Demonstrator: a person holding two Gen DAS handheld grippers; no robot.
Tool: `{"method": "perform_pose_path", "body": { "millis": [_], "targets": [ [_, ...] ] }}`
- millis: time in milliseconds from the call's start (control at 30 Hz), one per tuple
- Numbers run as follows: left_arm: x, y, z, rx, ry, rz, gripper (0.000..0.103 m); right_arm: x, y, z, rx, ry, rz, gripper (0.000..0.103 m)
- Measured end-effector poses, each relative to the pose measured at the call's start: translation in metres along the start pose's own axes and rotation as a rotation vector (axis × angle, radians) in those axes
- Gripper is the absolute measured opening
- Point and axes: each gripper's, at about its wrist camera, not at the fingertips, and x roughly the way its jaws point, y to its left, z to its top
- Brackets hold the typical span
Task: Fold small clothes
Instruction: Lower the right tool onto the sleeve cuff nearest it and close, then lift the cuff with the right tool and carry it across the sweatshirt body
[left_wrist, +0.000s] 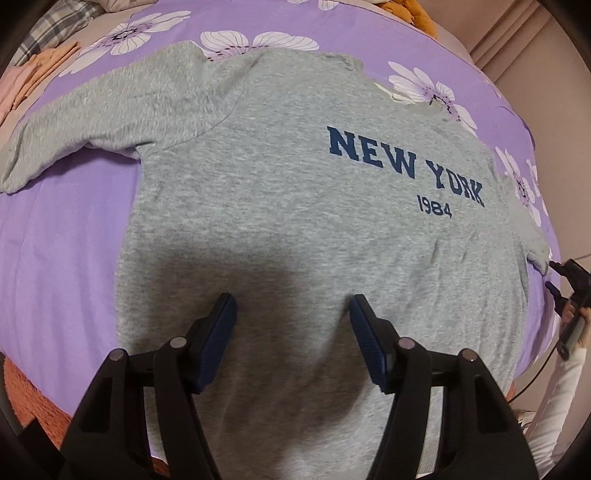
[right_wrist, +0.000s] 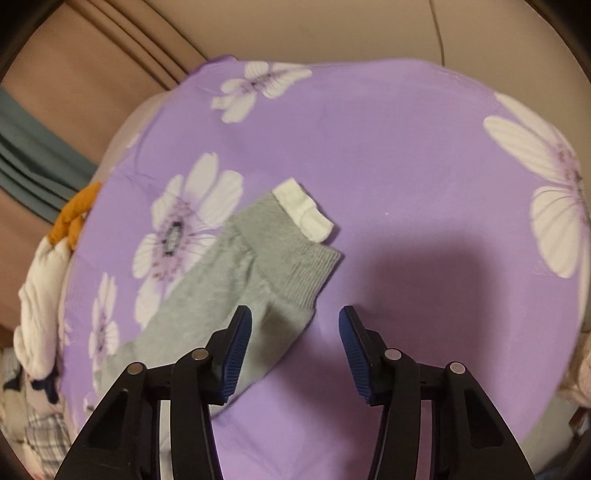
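A grey sweatshirt (left_wrist: 295, 192) is lying spread flat, print side up, on a purple flowered bedsheet (left_wrist: 66, 229) covering a bed. Being a soft knit, it is likely light and limp, so it should drape and sag when lifted rather than keep its shape; it looks neither slippery nor fragile. Sensible places to take hold are the edges: the hem, a shoulder, or a ribbed cuff, pinching through both layers so the fabric does not slide apart.

The left gripper (left_wrist: 293, 306) is hovering over the lower body of the sweatshirt, its jaws standing partly open with plain grey cloth showing between and just ahead of them; the pads are not pressing on anything.

The right gripper (right_wrist: 295, 319) is hanging above the end of one sleeve (right_wrist: 236, 280), which is running away to the left of its jaws. The ribbed cuff (right_wrist: 303, 269) is lying just ahead of the left jaw, with a white inner cuff (right_wrist: 303, 210) poking out beyond it. These jaws are partly open too, gripping nothing, with bare sheet under the right jaw.
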Motion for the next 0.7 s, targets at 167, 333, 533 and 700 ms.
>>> {"method": "perform_pose_path", "body": {
  "millis": [167,333,533,700],
  "targets": [
    [0.002,0.001,0.0,-0.006,-0.001,-0.003,0.064,0.005,0.004,0.004,-0.005,-0.016,0.014,0.024],
    [0.004,0.003,0.003,-0.038,0.01,-0.015,0.064,-0.011,-0.006,0.01,0.039,-0.1,0.046,0.018],
    [-0.001,0.008,0.006,-0.071,0.019,-0.048,0.064,-0.004,-0.002,0.006,0.019,-0.122,-0.04,0.018],
    [-0.021,0.004,0.009,-0.058,-0.022,-0.072,0.064,-0.048,0.04,0.007,-0.126,-0.244,-0.035,0.018]
  ]
}}
